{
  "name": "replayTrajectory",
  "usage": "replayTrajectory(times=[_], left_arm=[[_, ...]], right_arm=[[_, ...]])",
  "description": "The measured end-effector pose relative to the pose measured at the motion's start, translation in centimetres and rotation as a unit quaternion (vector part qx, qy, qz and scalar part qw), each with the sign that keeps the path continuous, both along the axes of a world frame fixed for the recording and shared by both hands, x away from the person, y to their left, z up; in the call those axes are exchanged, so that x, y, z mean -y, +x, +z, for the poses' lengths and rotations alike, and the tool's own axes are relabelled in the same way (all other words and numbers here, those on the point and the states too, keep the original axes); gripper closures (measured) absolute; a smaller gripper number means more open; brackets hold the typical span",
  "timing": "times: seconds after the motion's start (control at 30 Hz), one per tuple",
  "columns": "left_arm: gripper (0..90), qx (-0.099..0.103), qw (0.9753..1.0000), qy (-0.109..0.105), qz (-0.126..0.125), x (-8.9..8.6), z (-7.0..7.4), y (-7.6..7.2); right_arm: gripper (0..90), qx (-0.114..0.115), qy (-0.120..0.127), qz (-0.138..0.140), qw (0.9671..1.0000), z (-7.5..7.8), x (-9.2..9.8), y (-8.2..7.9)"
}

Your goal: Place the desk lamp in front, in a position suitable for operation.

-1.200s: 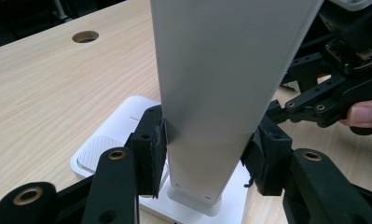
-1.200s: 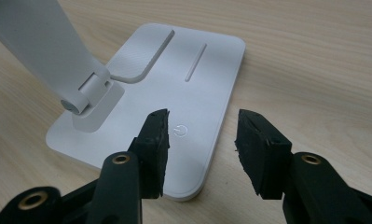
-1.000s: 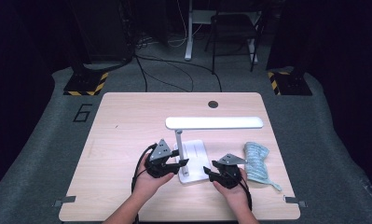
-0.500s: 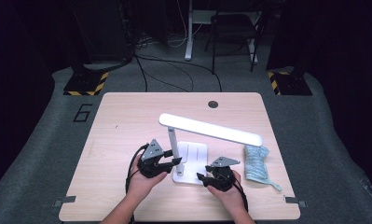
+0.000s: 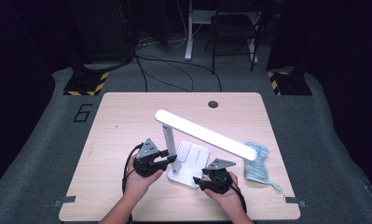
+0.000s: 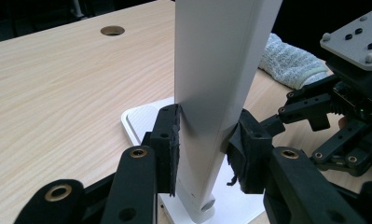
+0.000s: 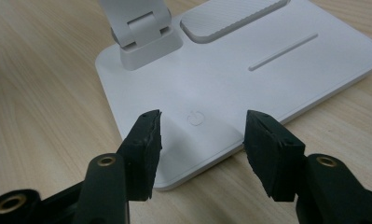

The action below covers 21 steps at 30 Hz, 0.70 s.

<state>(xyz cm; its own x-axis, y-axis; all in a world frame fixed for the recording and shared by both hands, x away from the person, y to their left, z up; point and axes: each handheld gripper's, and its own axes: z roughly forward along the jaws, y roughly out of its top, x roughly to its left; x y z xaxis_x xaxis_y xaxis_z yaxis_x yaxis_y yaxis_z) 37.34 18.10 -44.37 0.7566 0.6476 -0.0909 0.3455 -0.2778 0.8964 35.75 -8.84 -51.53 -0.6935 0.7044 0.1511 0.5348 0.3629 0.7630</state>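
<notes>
Table (image 5: 127, 116): bare wood across upper left.
Lamp (image 5: 189, 161): lower centre, base near front edge.
Left gripper (image 6: 202, 140): clamped on stem.
Right gripper (image 7: 202, 135): jaws apart over base corner.
Cloth (image 5: 257, 161): right edge.

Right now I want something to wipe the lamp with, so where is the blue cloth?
In the high view the blue cloth lies near the table's right edge, just right of the lamp's head tip and beyond the right tongs.
</notes>
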Motion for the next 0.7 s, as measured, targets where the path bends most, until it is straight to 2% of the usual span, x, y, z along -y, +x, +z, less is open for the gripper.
replayTrajectory(times=[0.43,0.6,0.7], left_arm=[[68.6,-0.001,1.0000,0.007,0.006,-0.36,0.03,0.36],[70.7,0.002,0.9999,0.011,0.012,-0.60,0.08,0.43],[71.9,0.003,0.9998,0.013,0.015,-0.71,0.11,0.46]], right_arm=[[46.1,-0.008,0.021,0.003,0.9997,-0.14,-0.41,-0.19],[46.6,-0.027,0.025,0.006,0.9993,-0.02,-0.63,-0.44],[47.4,-0.024,0.026,0.010,0.9993,-0.05,-0.76,-0.44]])
